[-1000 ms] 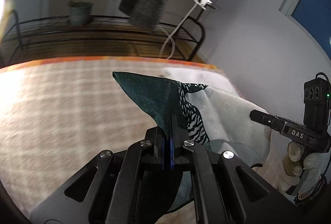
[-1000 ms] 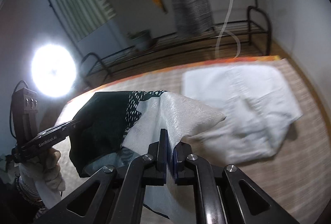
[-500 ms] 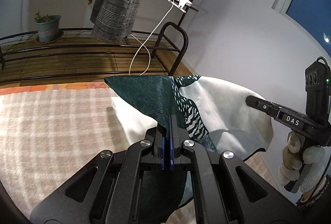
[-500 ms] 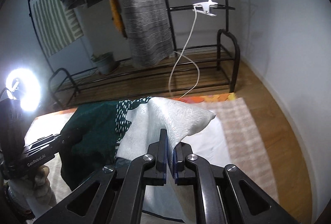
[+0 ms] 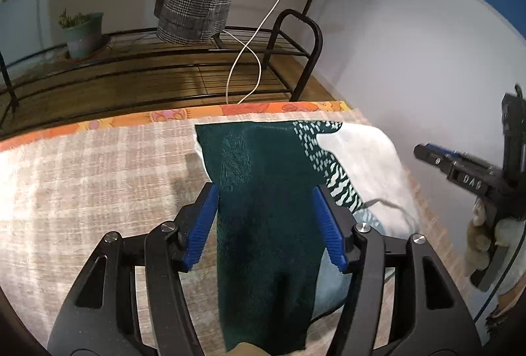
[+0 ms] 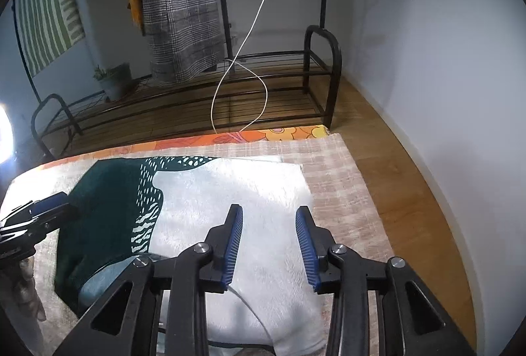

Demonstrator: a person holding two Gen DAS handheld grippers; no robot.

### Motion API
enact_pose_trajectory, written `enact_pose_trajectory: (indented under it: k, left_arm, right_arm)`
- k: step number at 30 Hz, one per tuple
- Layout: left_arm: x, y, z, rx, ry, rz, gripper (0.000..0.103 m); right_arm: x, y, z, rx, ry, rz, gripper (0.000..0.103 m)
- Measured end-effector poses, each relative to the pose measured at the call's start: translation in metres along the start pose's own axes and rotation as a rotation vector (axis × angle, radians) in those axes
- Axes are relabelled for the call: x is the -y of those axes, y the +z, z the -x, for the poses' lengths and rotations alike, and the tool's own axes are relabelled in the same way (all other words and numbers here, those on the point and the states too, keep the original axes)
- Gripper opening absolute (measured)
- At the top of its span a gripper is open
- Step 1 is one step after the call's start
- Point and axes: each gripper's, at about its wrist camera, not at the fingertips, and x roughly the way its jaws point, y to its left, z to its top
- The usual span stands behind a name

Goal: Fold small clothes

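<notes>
left wrist view: left gripper (image 5: 264,218) has just been opening, the green and white cloth (image 5: 263,191) between its parted jaws, unpressed; right gripper (image 6: 269,241) likewise open above the cloth.

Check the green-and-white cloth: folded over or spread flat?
Folded over: the green-and-white cloth lies doubled on the checked cover, a pale-blue underlayer peeking out at its near edge.

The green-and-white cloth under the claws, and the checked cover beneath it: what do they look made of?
The green-and-white cloth looks like a soft, short-pile fabric, perhaps fleece or velour: its white part shows a fuzzy matte nap, and it drapes limply. The checked cover looks like a coarser woven textile, with visible pink-and-cream plaid threads and no sheen. Exact fibres cannot be told.
</notes>
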Motion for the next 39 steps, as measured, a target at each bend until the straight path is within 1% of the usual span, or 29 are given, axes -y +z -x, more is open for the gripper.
enact_pose_trajectory:
  k: [2, 5, 8, 14, 20, 22, 23, 24, 26, 28, 31, 33, 37, 38, 39]
  left_arm:
    - [0.000, -0.001, 0.003, -0.006, 0.002, -0.010, 0.061]
    - [0.004, -0.004, 0.013, 0.007, 0.015, -0.036, 0.061]
    - [0.011, -0.006, 0.026, 0.022, 0.022, -0.062, 0.061]
    - [0.018, -0.007, 0.060, 0.059, 0.025, -0.082, 0.061]
    - [0.018, -0.013, 0.114, 0.106, 0.033, -0.095, 0.061]
    - [0.017, -0.017, 0.135, 0.130, 0.044, -0.103, 0.061]
    - [0.016, -0.019, 0.142, 0.135, 0.043, -0.106, 0.062]
    - [0.015, -0.021, 0.153, 0.143, 0.042, -0.109, 0.062]
    - [0.012, -0.028, 0.175, 0.160, 0.040, -0.117, 0.063]
    - [0.010, -0.035, 0.192, 0.175, 0.038, -0.123, 0.065]
    - [0.005, -0.049, 0.221, 0.192, 0.029, -0.126, 0.067]
    - [0.003, -0.058, 0.235, 0.199, 0.030, -0.130, 0.067]
    - [-0.004, -0.079, 0.271, 0.221, 0.031, -0.141, 0.067]
    - [-0.004, -0.083, 0.278, 0.226, 0.034, -0.143, 0.069]
    - [-0.007, -0.089, 0.288, 0.234, 0.036, -0.147, 0.072]
  right_arm:
    - [-0.001, 0.000, 0.003, 0.003, 0.000, 0.005, 0.036]
    - [-0.006, 0.001, 0.011, 0.016, 0.001, 0.011, 0.036]
    - [-0.011, 0.002, 0.022, 0.030, 0.001, 0.013, 0.036]
    - [-0.022, 0.002, 0.052, 0.060, 0.000, 0.004, 0.036]
    - [-0.042, 0.001, 0.097, 0.095, -0.002, 0.010, 0.036]
    - [-0.051, -0.002, 0.112, 0.102, 0.005, 0.012, 0.039]
    - [-0.054, -0.003, 0.118, 0.105, 0.006, 0.012, 0.042]
    - [-0.060, -0.005, 0.127, 0.112, 0.010, 0.012, 0.044]
    - [-0.068, -0.010, 0.143, 0.123, 0.015, 0.008, 0.044]
    - [-0.078, -0.016, 0.159, 0.133, 0.019, 0.005, 0.044]
    - [-0.097, -0.027, 0.184, 0.149, 0.016, 0.014, 0.047]
    - [-0.107, -0.035, 0.196, 0.152, 0.012, 0.011, 0.052]
    - [-0.131, -0.055, 0.221, 0.157, 0.017, -0.003, 0.053]
    - [-0.137, -0.060, 0.226, 0.157, 0.011, 0.000, 0.054]
    - [-0.143, -0.065, 0.231, 0.156, 0.005, 0.002, 0.056]
